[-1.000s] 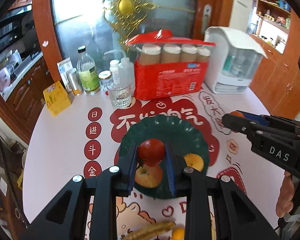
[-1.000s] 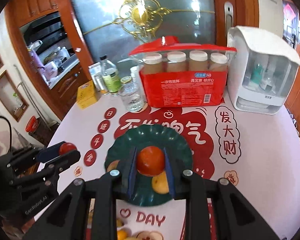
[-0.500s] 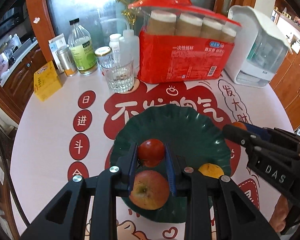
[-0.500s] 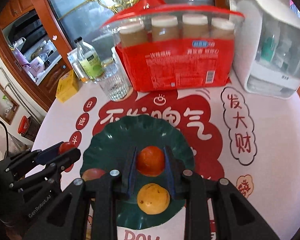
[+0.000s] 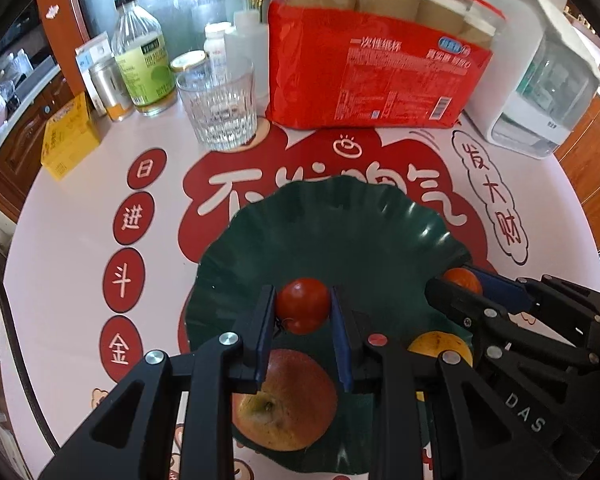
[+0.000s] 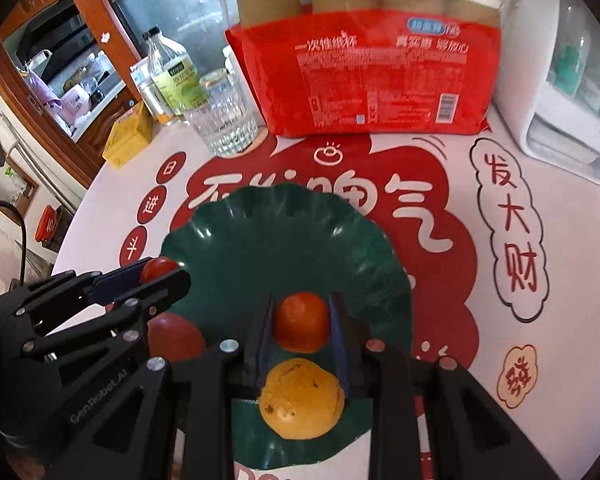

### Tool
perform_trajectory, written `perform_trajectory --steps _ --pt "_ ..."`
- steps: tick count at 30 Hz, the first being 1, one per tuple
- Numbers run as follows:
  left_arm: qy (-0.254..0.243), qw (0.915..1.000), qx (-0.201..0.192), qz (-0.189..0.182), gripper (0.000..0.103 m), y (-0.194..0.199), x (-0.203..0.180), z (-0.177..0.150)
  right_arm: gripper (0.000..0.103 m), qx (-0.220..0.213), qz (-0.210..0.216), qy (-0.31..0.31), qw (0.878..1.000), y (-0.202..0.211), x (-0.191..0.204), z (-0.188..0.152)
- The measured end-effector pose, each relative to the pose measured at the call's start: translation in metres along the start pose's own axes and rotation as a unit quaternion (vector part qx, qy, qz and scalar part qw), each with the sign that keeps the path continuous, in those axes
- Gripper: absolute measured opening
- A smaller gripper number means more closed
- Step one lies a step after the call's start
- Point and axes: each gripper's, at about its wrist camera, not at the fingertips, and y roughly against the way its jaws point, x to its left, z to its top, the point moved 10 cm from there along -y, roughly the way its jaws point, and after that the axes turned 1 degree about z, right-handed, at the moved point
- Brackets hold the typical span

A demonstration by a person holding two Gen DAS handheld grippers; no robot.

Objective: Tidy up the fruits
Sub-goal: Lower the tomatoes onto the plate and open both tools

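Note:
A dark green scalloped plate (image 5: 340, 232) (image 6: 284, 232) lies on the printed tablecloth. My left gripper (image 5: 303, 312) is shut on a red tomato (image 5: 303, 310) low over the plate's near part; the tomato also shows in the right wrist view (image 6: 158, 268). My right gripper (image 6: 300, 320) is shut on an orange-red tangerine (image 6: 300, 322) over the plate; it also shows in the left wrist view (image 5: 462, 280). A red-yellow apple (image 5: 288, 400) (image 6: 174, 342) and a yellow-orange fruit (image 6: 302, 398) (image 5: 438, 346) lie on the plate below the grippers.
Behind the plate stand a ribbed glass (image 5: 220, 112), a red pack of paper cups (image 5: 376, 64), a green-label bottle (image 5: 142, 52), small jars and a yellow box (image 5: 70, 140). A white appliance (image 5: 540, 80) stands at the back right.
Both grippers have moved forward and down toward the plate with their fruits held; the plate and the items behind it look larger and closer.

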Motion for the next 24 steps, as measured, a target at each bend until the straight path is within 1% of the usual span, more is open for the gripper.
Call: perform_trajectory --steps 10,13,14,15,16,18,19,20,21,22,24 --pt "0.0 0.9996 0.027 0.007 0.025 -0.028 0.002 -0.01 0.027 0.018 -0.005 0.01 1.0 -0.024 0.001 -0.005" --pt "-0.004 0.9995 0.028 0.011 0.03 -0.032 0.003 -0.01 0.027 0.02 -0.01 0.015 1.0 -0.028 0.0 -0.006" --pt "-0.005 0.9995 0.027 0.016 0.034 -0.033 0.004 -0.01 0.027 0.022 -0.012 0.015 1.0 -0.03 -0.001 -0.007" --pt "-0.004 0.9994 0.029 0.021 0.042 -0.035 0.006 -0.01 0.027 0.025 -0.016 0.014 0.999 -0.032 -0.003 -0.007" --pt "0.001 0.9992 0.031 0.027 0.048 -0.036 0.009 -0.01 0.027 0.027 -0.019 0.011 0.999 -0.033 -0.005 -0.008" --pt "0.016 0.9987 0.033 0.036 0.076 -0.039 0.018 -0.01 0.027 0.031 -0.022 0.001 0.999 -0.036 -0.011 -0.009" --pt "0.028 0.9984 0.036 0.033 0.083 -0.04 0.022 -0.011 0.027 0.035 -0.02 -0.007 0.999 -0.038 -0.015 -0.01" --pt "0.039 0.9981 0.042 0.023 0.092 -0.041 0.025 -0.011 0.027 0.038 -0.019 -0.012 0.999 -0.039 -0.018 -0.011" --pt "0.047 0.9977 0.047 0.012 0.096 -0.042 0.025 -0.013 0.029 0.039 -0.017 -0.015 0.999 -0.041 -0.02 -0.012" --pt "0.054 0.9972 0.052 0.0 0.096 -0.043 0.025 -0.014 0.031 0.04 -0.015 -0.017 0.999 -0.041 -0.021 -0.013" --pt "0.057 0.9969 0.054 -0.006 0.096 -0.044 0.025 -0.014 0.034 0.038 -0.02 -0.015 0.999 -0.041 -0.023 -0.013"
